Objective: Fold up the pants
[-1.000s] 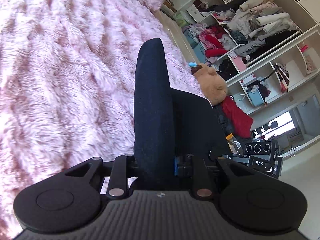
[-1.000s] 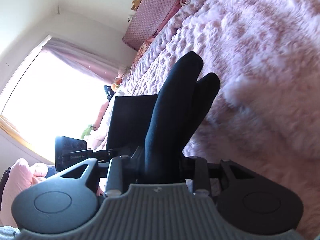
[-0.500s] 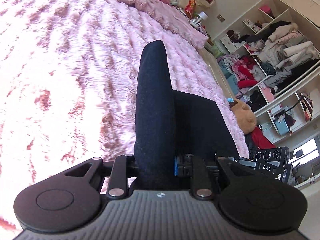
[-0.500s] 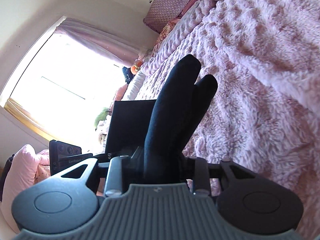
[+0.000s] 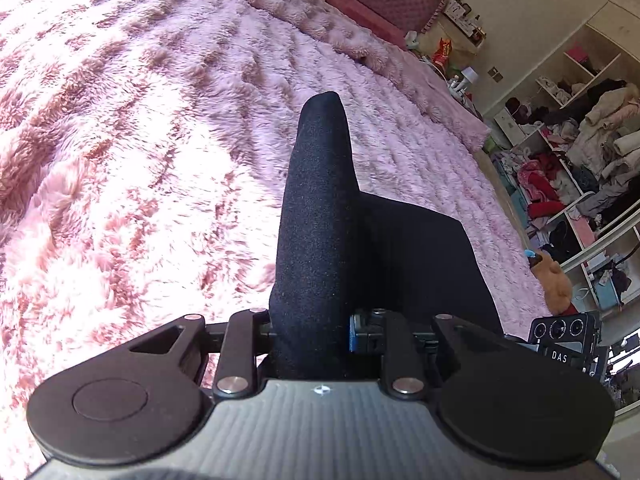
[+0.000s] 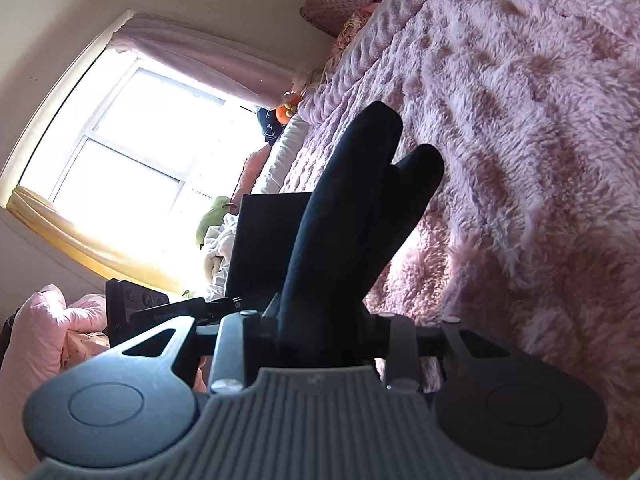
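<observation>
Left hand-held gripper (image 5: 320,216): its dark padded fingers are standing closed together; nothing is showing between them, though the inner faces are hidden, so a thin hem there cannot be ruled out.
Right hand-held gripper (image 6: 376,184): its fingers (image 6: 360,168) are pressing together low down and parting only at the tips; no cloth is showing in the notch.
Flat black panels: one is jutting out beside each pair of fingers (image 5: 420,264); whether this is rig or fabric I cannot tell.
Pants: not visible in either wrist view, so I cannot say where they are lying.
Step in hand: judging by the bare bed, both grippers are hovering over it, probably searching for the garment or starting a reach.
Doing it well: I would be opening both sets of fingers before descending, taking the waistband at two matching corners, and keeping the pull even so the legs are lining up.
Bed (image 5: 140,160): a shaggy pink cover is spreading beneath both grippers; its pile is likely to be dragging on cloth, so lift rather than slide.
Wardrobe shelves (image 5: 576,148): open compartments against the far wall are holding crumpled heaps of clothing, pale coats higher up, red items lower.
</observation>
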`<state>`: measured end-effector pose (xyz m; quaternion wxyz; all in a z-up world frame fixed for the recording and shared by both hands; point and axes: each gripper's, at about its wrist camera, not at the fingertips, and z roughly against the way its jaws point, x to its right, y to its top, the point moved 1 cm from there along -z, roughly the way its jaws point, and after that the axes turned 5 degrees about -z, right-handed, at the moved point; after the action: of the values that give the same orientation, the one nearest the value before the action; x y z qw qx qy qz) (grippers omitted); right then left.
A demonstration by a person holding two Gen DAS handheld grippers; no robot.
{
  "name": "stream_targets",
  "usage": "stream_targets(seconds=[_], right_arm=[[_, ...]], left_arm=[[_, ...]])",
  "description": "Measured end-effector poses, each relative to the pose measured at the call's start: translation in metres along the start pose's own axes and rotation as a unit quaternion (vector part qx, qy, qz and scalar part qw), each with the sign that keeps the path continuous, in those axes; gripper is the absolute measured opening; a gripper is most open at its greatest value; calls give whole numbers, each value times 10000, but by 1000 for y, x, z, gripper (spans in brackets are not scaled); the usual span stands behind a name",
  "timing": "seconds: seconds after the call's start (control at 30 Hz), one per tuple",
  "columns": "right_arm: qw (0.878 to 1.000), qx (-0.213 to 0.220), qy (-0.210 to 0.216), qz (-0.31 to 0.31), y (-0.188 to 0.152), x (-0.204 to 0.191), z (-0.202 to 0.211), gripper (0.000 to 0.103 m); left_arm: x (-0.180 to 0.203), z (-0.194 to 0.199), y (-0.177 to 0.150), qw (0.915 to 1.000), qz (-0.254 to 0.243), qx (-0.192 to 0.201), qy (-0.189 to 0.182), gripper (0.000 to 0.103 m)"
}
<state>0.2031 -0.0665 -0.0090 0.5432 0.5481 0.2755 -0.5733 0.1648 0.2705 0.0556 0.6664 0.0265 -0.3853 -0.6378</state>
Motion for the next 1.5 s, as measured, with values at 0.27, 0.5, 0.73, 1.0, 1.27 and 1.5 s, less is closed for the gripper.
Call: stream_targets(seconds=[0.27, 0.5, 0.73, 1.0, 1.27, 1.5], right_arm=[[9939, -194, -795, -739, 7, 63, -32, 34], [9850, -298, -1695, -130, 15, 44, 21, 46], [9528, 463, -2385, 1818, -29, -47, 60, 60], [8979, 178, -3251, 2964, -98, -81, 60, 59], [8945, -37, -3367, 2941, -119, -67, 77, 58], [8955, -101, -3354, 2925, -124, -59, 84, 58]], left_arm=[[-117, -13, -19, 9947, 1012, -126, -118, 49], [-122, 60, -22, 9767, 760, 429, 1962, 51], [5, 106, -44, 9104, 14, 1314, 3922, 56], [142, 53, -86, 9048, -266, 1409, 4009, 74], [192, 5, -148, 9152, -27, 1127, 3869, 76], [203, -10, -170, 9107, -145, 953, 4016, 75]])
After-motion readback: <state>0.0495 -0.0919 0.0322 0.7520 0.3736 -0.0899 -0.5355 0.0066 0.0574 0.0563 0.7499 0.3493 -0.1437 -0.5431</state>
